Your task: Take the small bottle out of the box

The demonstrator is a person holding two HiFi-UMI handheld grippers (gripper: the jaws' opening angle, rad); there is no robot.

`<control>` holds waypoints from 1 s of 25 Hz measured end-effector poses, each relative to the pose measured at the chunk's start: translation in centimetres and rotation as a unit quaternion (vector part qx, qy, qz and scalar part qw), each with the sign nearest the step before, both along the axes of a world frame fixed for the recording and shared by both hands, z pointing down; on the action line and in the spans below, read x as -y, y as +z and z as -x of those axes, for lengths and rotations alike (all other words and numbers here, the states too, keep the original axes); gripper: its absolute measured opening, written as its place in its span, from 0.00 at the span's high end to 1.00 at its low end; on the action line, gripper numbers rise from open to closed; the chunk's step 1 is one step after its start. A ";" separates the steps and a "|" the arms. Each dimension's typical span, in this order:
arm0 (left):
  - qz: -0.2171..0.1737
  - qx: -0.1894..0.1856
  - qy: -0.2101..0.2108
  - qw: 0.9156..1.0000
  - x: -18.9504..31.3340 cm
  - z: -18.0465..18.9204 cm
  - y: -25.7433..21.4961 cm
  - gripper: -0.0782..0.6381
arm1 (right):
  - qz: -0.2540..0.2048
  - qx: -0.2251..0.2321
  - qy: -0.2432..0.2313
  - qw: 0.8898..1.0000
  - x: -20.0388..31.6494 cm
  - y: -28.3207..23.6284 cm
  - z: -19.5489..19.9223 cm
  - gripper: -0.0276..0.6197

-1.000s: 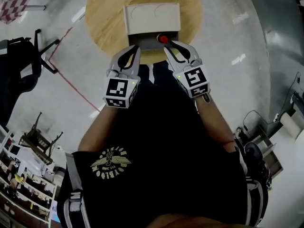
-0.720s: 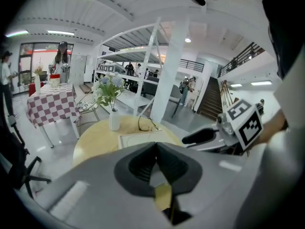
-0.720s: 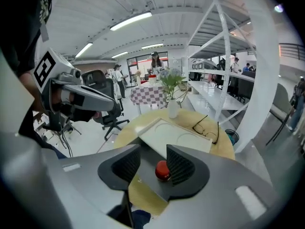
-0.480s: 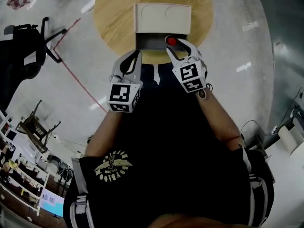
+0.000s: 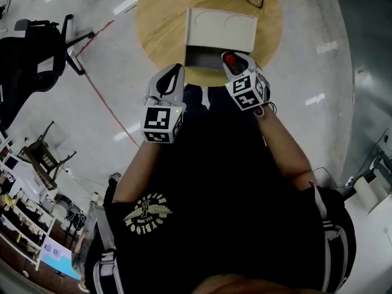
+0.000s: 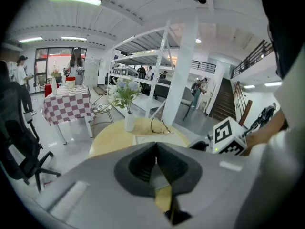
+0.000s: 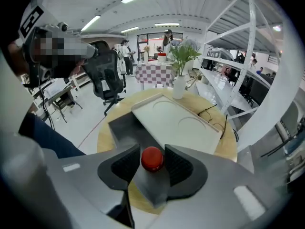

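Right gripper (image 5: pixel 233 60) lower, jaws just opened — around bottle (image 7: pixel 152 159)

The person's left grey two-jaw gripper with its marker cube (image 5: pixel 177 70) hangs in front of the torso, tilted downward, with its jaws closed tip to tip and nothing between them. The right grey two-jaw gripper (image 5: pixel 236 58) points more steeply down from an outstretched bare right forearm (image 5: pixel 285 146). Its jaws have just been opening and now stand wide on either side of a red round cap (image 7: pixel 152 159), with no pad visibly pressing it.
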State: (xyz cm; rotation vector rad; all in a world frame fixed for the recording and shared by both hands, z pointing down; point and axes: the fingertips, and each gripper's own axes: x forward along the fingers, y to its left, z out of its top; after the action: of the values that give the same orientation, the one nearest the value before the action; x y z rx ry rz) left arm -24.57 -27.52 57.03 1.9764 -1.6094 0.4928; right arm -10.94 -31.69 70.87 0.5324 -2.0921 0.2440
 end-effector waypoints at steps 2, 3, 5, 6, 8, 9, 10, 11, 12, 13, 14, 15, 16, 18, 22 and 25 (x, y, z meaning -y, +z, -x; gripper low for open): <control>-0.006 0.003 0.002 1.000 0.1 0.5 -0.5 0.89 | 0.001 -0.009 -0.002 1.000 0.0 0.4 0.2 0.70; -0.010 0.004 0.004 1.000 0.2 0.8 -0.8 0.89 | 0.004 -0.012 -0.003 1.000 0.0 0.5 0.4 0.70; -0.017 0.006 0.007 1.000 0.4 1.3 -1.1 0.89 | 0.008 -0.015 -0.007 1.000 -0.2 0.7 0.6 0.73; -0.020 0.008 0.008 1.000 0.5 1.5 -1.3 0.89 | 0.009 -0.016 -0.009 1.000 -0.3 0.8 0.7 0.74; -0.025 0.008 0.013 1.000 0.8 1.9 -1.6 0.89 | 0.009 -0.020 -0.009 1.000 -0.4 0.8 0.8 0.74; -0.029 0.007 0.015 0.999 1.0 2.1 -1.9 0.89 | 0.011 -0.023 -0.007 1.000 -0.4 0.8 0.8 0.74; -0.033 0.007 0.017 0.999 1.2 2.3 -2.2 0.89 | 0.015 -0.027 -0.005 1.000 -0.4 0.9 0.8 0.74; -0.037 0.006 0.019 0.999 1.3 2.5 -2.4 0.89 | 0.021 -0.029 -0.003 0.999 -0.5 1.0 0.7 0.74; -0.042 0.006 0.021 0.999 1.4 2.6 -2.7 0.89 | 0.028 -0.030 -0.001 0.999 -0.7 1.0 0.5 0.75; -0.047 0.005 0.023 0.999 1.6 2.8 -3.0 0.89 | 0.037 -0.030 0.003 0.999 -0.8 0.9 0.4 0.75; -0.052 0.004 0.025 0.998 1.8 3.1 -3.3 0.89 | 0.046 -0.027 0.009 0.999 -0.9 0.7 0.4 0.75; -0.056 0.003 0.029 0.998 2.0 3.5 -3.8 0.89 | 0.057 -0.024 0.017 0.998 -1.0 0.2 0.5 0.75; -0.060 0.001 0.033 0.998 2.2 3.9 -4.2 0.89 | 0.067 -0.020 0.029 0.997 -1.1 -0.4 0.5 0.75; -0.067 -0.001 0.045 0.997 2.6 4.1 -4.9 0.89 | 0.081 -0.008 0.055 0.995 -1.2 -2.0 0.3 0.75; -0.081 -0.002 0.066 0.995 3.6 3.7 -5.8 0.89 | 0.067 0.012 0.089 0.994 -0.3 -5.6 -1.1 0.75; -0.085 0.000 0.078 0.993 4.4 3.2 -6.1 0.89 | 0.044 0.025 0.120 0.992 1.7 -7.8 -3.1 0.75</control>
State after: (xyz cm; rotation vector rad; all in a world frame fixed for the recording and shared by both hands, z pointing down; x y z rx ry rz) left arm -27.79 -31.95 50.95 2.2420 -1.5480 0.4253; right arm -7.88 -33.36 63.07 0.7305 -2.0530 0.4907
